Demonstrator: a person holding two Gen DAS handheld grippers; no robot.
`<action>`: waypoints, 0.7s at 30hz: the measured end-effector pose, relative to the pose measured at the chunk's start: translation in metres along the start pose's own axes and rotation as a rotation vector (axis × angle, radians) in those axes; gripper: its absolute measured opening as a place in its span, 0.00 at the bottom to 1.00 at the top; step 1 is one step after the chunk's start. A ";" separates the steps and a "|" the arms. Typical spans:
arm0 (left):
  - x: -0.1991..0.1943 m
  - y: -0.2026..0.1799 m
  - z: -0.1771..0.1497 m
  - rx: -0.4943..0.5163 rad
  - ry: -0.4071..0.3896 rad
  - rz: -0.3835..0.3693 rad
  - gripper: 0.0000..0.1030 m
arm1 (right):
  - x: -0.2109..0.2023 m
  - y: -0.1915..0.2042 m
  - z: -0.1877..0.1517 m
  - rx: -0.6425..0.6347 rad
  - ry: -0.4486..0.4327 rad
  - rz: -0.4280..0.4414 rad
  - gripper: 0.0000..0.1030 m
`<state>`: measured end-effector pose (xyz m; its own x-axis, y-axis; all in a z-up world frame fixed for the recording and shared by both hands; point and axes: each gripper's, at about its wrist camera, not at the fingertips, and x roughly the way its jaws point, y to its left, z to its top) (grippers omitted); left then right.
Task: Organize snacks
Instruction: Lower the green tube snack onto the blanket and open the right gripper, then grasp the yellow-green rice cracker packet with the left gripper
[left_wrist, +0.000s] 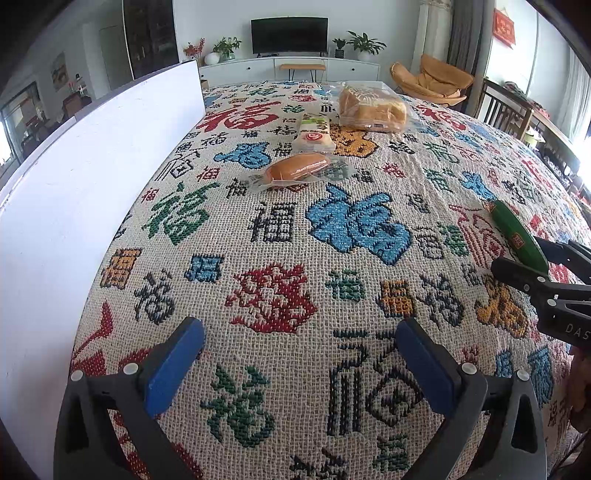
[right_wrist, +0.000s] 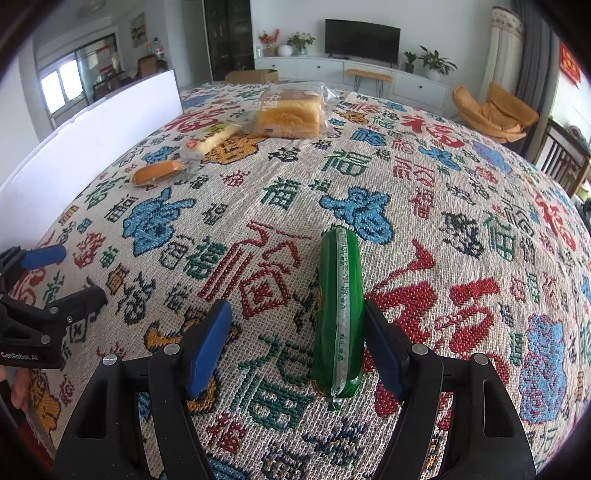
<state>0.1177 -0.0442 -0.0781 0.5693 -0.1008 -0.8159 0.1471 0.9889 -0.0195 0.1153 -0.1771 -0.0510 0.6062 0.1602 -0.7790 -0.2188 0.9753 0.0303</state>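
Patterned tablecloth (right_wrist: 424, 206); right claw (right_wrist: 295, 339) spread around green sausage (right_wrist: 338, 314), maybe touching; left claw (left_wrist: 299, 362) released.

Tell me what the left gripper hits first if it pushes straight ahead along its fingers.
Probably the wrapped bun: the left gripper is open over bare tablecloth, and the bun lies first along that line. Depth is unclear in the fisheye view.

A bright cloth (left_wrist: 280, 258) with big letters covers the surface. A white board (left_wrist: 92, 177) stands at its left side (upright). Far back sits a black TV (left_wrist: 289, 34).
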 end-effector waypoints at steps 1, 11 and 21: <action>0.000 0.000 0.000 -0.004 -0.001 -0.004 1.00 | 0.000 -0.001 0.000 0.000 0.000 0.000 0.72; -0.018 0.020 0.025 -0.084 -0.005 -0.158 1.00 | 0.000 -0.001 0.000 -0.001 0.000 -0.001 0.72; 0.052 0.009 0.177 0.056 0.113 -0.101 0.97 | 0.000 -0.001 0.000 0.001 -0.001 0.001 0.72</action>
<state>0.2924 -0.0601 -0.0185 0.4548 -0.1833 -0.8715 0.2460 0.9664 -0.0749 0.1150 -0.1779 -0.0509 0.6067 0.1614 -0.7784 -0.2186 0.9753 0.0318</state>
